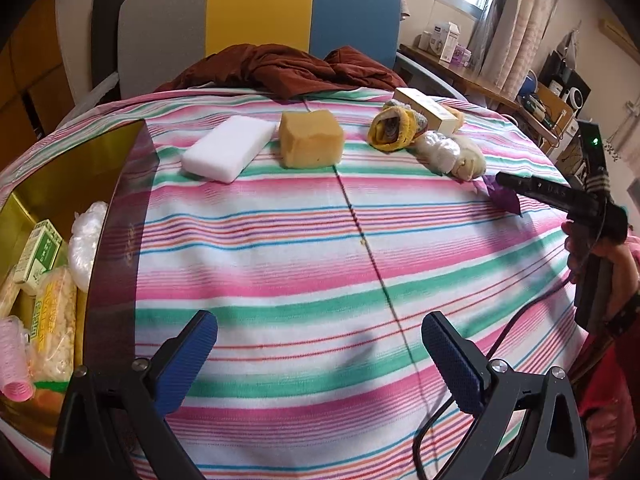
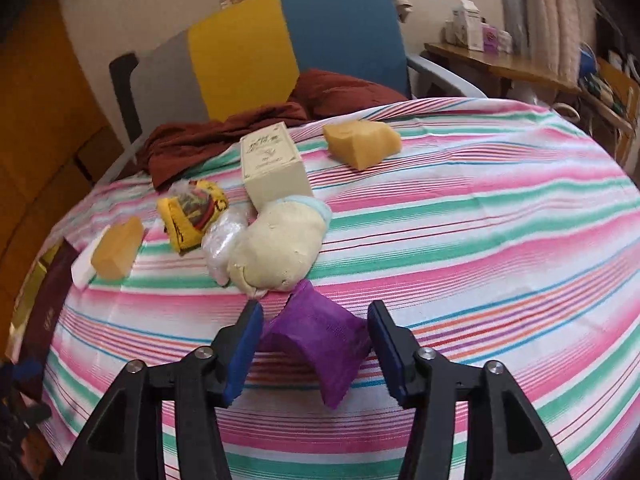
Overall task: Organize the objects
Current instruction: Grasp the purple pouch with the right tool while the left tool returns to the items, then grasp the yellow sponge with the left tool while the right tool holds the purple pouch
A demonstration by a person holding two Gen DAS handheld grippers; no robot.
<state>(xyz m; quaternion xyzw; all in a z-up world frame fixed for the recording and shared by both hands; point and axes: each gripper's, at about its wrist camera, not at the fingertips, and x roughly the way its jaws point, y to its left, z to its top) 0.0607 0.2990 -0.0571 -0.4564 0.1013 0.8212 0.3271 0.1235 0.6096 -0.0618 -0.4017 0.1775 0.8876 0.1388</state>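
on a striped bedspread [image 2: 460, 240], right gripper [image 2: 316, 336] set low with blue pads [image 2: 248, 344] spread apart on either side of a crumpled purple cloth piece [image 2: 320, 344]; left pad at or just beside the purple edge, right pad just beside the other edge, contact not clear (no squeeze visible in the fabric). directly ahead of the right gripper, touching the purple piece's far tip, a cream rolled sock [image 2: 276, 248], with a clear plastic bundle [image 2: 220, 248] against its left side. further ahead and left, a yellow patterned sock roll [image 2: 192, 212], then an orange-yellow sponge block [image 2: 116, 248] resting against a white foam block [image 2: 82, 268]. beyond the cream sock, a beige carton [image 2: 272, 168] standing upright; ahead and right of it, a second yellow sponge [image 2: 360, 144], well apart from the rest. rust-brown fabric [image 2: 224, 136] heaped at the far edge, before a grey, yellow and blue headboard [image 2: 248, 52].

left gripper [image 1: 320, 352] hovering above bare stripes, pads wide apart, nothing between them. to its left, an open gold-lined box [image 1: 120, 184] holding a green-and-white carton [image 1: 40, 252], a snack packet [image 1: 54, 320], a pink hair roller [image 1: 14, 360] and a white plastic bundle [image 1: 86, 240]. far ahead, white foam block [image 1: 230, 148] and yellow sponge [image 1: 310, 140] just beside each other.
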